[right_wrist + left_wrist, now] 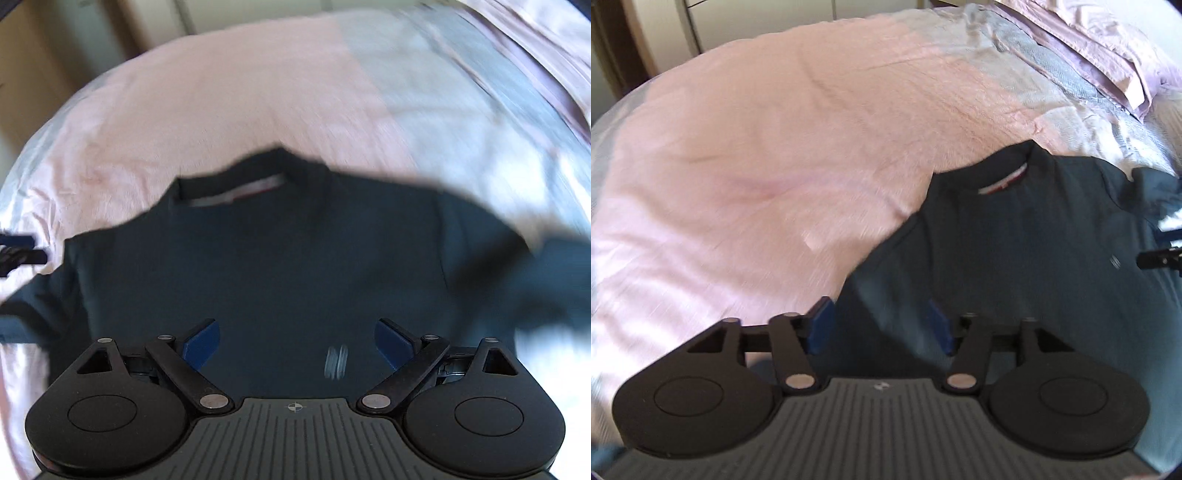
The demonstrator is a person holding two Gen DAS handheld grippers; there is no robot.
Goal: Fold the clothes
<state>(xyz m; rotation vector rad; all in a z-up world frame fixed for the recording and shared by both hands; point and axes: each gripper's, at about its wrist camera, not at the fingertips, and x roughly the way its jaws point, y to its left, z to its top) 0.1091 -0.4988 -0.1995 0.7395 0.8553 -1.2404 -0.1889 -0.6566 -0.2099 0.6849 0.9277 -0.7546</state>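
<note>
We see the dark shirt [288, 258] spread flat on the pink bedspread [757, 147], collar away from us. Our left gripper [879, 325] and right gripper [295, 347] hover over it, both wide apart and empty. Whichever fold comes next, we should pinch edges squarely.

Matt dark knit cloth shirt [295, 266] on a creased pink woven bedspread [775, 147]; matt black plastic fingers [822, 325].
</note>
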